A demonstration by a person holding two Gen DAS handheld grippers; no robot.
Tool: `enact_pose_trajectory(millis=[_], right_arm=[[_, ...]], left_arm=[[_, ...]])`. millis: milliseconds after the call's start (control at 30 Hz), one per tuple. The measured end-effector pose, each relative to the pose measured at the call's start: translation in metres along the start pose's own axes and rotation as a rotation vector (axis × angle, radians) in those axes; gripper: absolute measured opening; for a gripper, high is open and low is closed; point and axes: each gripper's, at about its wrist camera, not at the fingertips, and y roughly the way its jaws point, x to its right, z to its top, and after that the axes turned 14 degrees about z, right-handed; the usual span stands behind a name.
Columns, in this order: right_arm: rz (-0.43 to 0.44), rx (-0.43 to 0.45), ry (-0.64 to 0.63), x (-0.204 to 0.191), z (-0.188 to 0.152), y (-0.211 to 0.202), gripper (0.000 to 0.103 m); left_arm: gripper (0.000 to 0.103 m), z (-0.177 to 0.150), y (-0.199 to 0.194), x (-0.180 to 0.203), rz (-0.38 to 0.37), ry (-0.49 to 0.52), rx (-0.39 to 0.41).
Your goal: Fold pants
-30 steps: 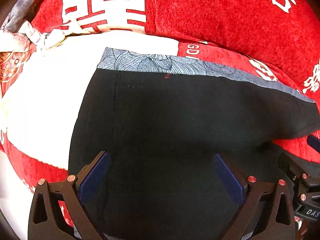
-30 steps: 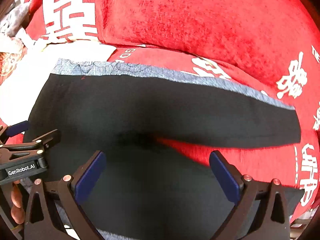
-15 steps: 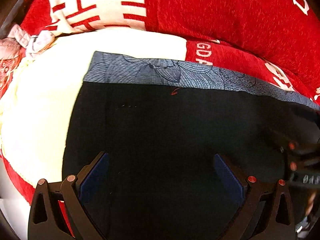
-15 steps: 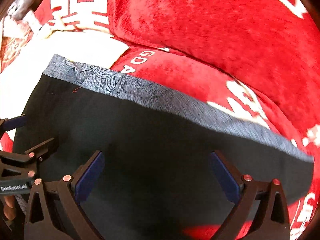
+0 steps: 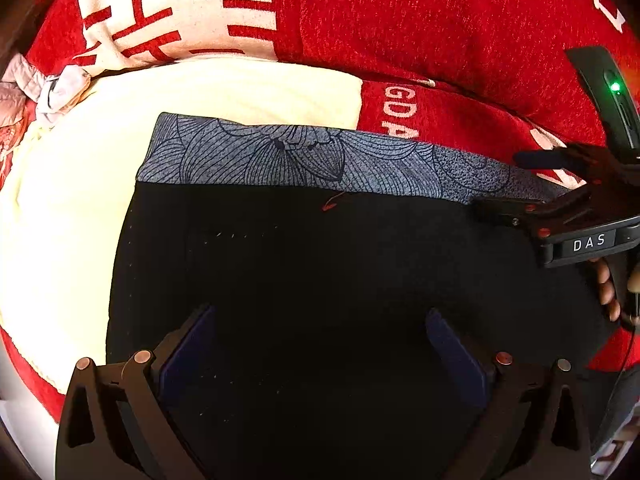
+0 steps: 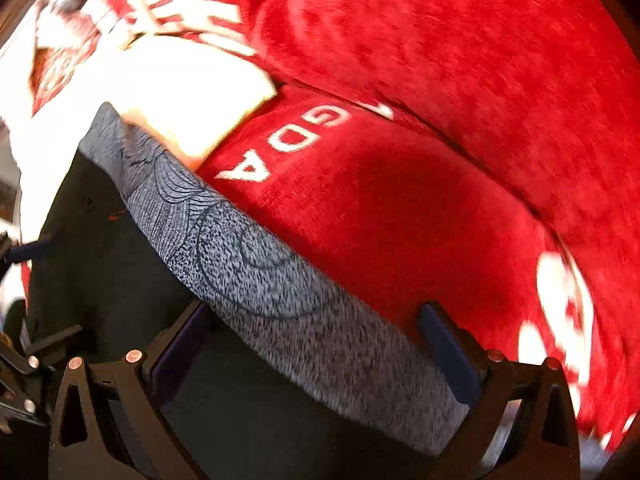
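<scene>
Black pants (image 5: 320, 264) lie flat on a red and cream cover, a grey flower-patterned band (image 5: 304, 156) along their far edge. My left gripper (image 5: 320, 344) hovers open low over the black cloth, nothing between its fingers. At the right of the left wrist view, the right gripper (image 5: 560, 208) sits at the band's right part. In the right wrist view the grey band (image 6: 256, 264) runs slantwise between the open fingers of the right gripper (image 6: 316, 344), with black cloth (image 6: 100, 280) to its left. That view is blurred.
A big red cushion (image 5: 440, 32) with white characters rises behind the pants. A cream patch of the cover (image 5: 80, 200) lies left of them. Crumpled pale cloth (image 5: 36, 92) sits at the far left. A hand's fingers (image 5: 606, 292) show at the right edge.
Both grippers have moved forward across the pants toward the grey band. The right one has swung left and now has the band between its open fingers.
</scene>
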Motion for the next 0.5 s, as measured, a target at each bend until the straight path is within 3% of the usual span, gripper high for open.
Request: enact_pose_trajectory(millis=[167, 233, 300, 400, 500], right_arm=[[0.046, -0.045, -0.093, -0.008, 0.004, 0.006, 0.101], [0.101, -0.067, -0.118, -0.011, 0.006, 0.003, 0.088], [0.164, -0.092, -0.162, -0.021, 0.009, -0.003, 0.039], [0.161, -0.156, -0.227, -0.038, 0.003, -0.006, 0.022], [0.127, -0.146, -0.260, -0.053, -0.005, -0.015, 0.015]], left_arm=[[0.103, 0.005, 0.003, 0.002, -0.012, -0.003, -0.010], [0.103, 0.006, 0.003, 0.001, -0.016, -0.006, -0.013], [0.103, 0.007, 0.002, -0.001, -0.023, -0.015, -0.016], [0.103, 0.012, 0.000, -0.004, -0.046, -0.034, -0.030], [0.103, 0.020, -0.006, -0.011, -0.090, -0.079, -0.042]])
